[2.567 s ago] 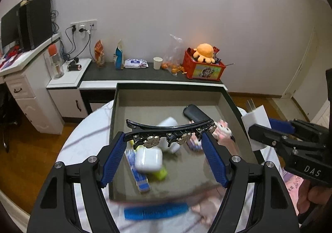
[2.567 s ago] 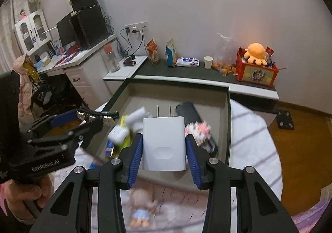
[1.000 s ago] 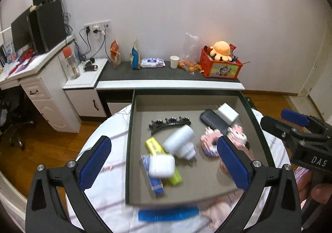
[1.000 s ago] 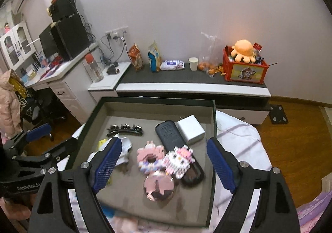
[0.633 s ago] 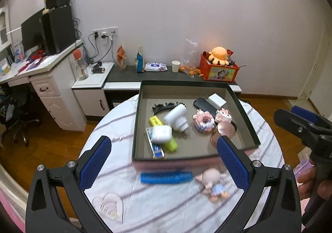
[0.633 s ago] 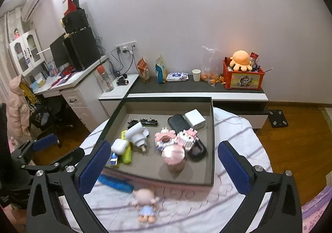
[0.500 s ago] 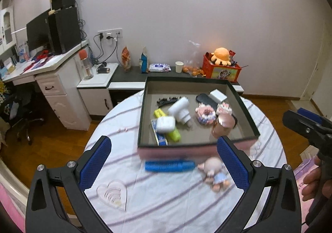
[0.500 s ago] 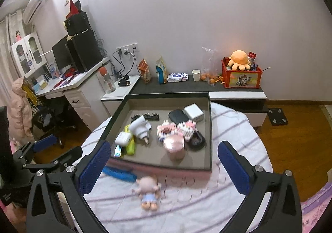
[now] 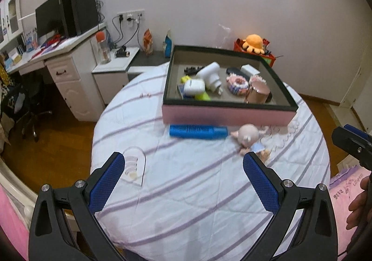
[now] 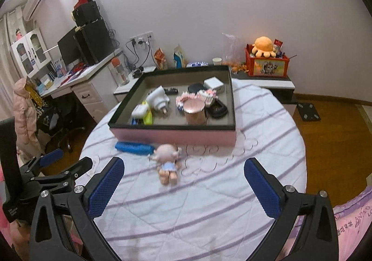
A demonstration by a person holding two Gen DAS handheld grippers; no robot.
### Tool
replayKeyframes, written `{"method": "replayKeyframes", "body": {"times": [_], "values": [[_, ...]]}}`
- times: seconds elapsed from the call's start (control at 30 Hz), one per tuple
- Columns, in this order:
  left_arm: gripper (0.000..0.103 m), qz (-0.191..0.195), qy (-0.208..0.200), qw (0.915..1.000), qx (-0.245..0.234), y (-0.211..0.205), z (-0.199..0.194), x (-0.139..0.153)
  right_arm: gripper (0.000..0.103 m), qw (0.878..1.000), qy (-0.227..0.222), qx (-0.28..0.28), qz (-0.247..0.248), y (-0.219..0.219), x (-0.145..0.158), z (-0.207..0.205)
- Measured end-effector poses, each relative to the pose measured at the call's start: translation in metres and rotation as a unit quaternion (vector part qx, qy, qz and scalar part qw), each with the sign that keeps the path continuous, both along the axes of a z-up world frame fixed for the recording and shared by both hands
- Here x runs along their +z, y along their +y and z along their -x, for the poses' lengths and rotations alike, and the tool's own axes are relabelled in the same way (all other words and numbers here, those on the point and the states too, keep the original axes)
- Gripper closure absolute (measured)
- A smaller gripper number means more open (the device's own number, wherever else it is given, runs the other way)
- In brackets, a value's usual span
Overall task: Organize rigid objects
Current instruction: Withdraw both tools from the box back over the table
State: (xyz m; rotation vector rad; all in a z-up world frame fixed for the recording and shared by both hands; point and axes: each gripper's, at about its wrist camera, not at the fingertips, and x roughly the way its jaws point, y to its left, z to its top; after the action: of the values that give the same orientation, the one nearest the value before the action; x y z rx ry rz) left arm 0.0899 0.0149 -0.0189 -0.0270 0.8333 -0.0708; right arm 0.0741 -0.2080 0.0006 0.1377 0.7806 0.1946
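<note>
Both hand-held grippers, left (image 9: 183,178) and right (image 10: 183,183), stand wide and empty over the striped surface (image 9: 197,203). Beyond them, 2 things lie outside, awaiting sorting: a doll (image 10: 167,163) and a blue tube (image 10: 134,147), just beside the pink box (image 10: 176,136) holding the rest.

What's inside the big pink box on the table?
Inside the pink box: a white charger, black remote, rose-gold tin, two block toys, white earbud case, black hair clip. Things underneath them are partly covered.
</note>
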Motion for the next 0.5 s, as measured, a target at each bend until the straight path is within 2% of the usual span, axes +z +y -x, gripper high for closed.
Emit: {"method": "replayKeyframes", "body": {"times": [0.3, 0.5], "values": [[0.000, 0.002, -0.002, 1.0000, -0.007, 0.006, 0.000, -0.009, 0.000, 1.000, 0.016, 0.006, 0.007, 0.010, -0.010, -0.003], [0.000, -0.004, 0.025, 0.9990, -0.036, 0.002, -0.038, -0.037, 0.000, 0.999, 0.034, 0.011, 0.011, 0.016, -0.023, -0.010]]}}
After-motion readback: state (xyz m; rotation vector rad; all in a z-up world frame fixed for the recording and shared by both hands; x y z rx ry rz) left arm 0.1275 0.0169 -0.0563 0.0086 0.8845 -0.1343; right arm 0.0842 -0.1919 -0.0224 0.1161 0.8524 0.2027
